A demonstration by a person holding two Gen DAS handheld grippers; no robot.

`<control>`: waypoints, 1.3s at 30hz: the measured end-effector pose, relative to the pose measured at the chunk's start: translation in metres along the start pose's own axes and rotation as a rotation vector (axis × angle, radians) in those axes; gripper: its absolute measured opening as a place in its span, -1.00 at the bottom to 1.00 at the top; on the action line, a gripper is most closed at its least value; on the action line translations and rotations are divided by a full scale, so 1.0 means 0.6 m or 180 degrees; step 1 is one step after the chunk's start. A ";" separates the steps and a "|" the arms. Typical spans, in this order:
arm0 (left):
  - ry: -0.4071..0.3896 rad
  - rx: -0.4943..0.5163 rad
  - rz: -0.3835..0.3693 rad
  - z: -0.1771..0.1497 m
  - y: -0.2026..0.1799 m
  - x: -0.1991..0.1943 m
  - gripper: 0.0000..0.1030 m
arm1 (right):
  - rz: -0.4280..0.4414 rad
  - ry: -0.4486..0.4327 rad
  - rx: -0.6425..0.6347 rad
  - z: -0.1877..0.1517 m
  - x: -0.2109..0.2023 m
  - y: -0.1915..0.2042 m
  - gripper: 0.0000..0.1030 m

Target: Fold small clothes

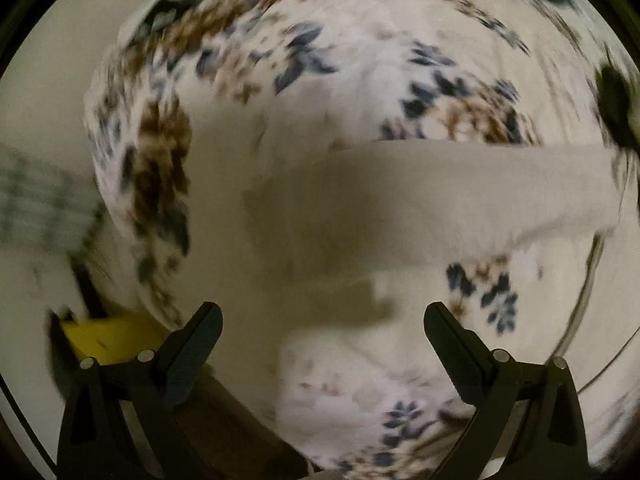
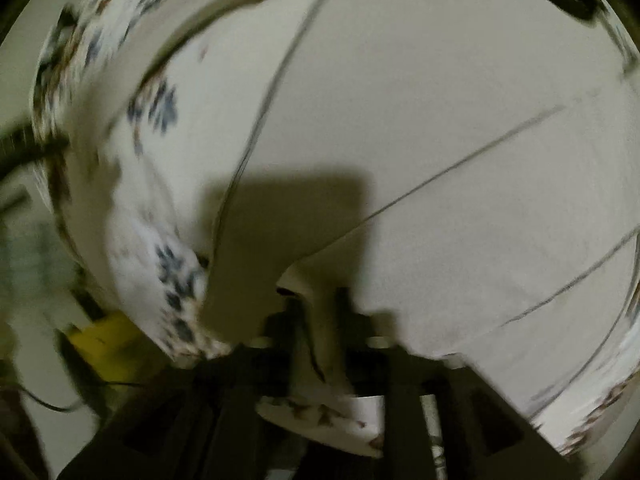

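The white floral fabric garment (image 1: 320, 60) is only partly folded: one edge is grasped by the right claw (image 2: 320, 320), while the left claw (image 1: 322, 328), released, is held above it.

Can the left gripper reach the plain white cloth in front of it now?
Probably yes. The left gripper is open, and nothing lies between its fingers and the plain white cloth just ahead on the floral fabric.
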State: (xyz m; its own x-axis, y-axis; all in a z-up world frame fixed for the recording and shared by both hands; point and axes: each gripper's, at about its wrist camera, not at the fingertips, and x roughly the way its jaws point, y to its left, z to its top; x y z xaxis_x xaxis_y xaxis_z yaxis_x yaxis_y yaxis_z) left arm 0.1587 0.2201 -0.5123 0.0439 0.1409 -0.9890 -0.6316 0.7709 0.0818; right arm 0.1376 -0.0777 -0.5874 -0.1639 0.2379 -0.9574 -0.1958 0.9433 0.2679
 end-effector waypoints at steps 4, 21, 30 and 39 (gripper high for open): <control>0.0183 -0.0395 -0.0414 0.026 0.045 0.034 1.00 | 0.0287 -0.0139 0.0678 0.021 -0.047 -0.089 0.21; 0.0334 -0.0935 -0.0800 0.076 0.113 0.159 0.79 | 0.0178 -0.0207 0.1507 0.075 -0.043 -0.120 0.21; 0.0276 -0.1209 -0.1098 0.041 0.175 0.167 0.79 | 0.0152 -0.0148 0.1553 0.088 -0.022 -0.072 0.21; -0.0244 -0.0549 -0.0840 0.070 0.066 0.107 -0.87 | 0.0048 -0.0207 0.1515 0.081 -0.034 -0.070 0.21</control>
State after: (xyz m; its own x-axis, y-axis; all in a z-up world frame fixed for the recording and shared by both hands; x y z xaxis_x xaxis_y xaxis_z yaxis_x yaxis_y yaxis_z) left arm 0.1690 0.2860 -0.5675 0.2777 0.0015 -0.9607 -0.7122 0.6714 -0.2048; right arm 0.1962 -0.1113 -0.5845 -0.0996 0.2521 -0.9626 0.2731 0.9371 0.2172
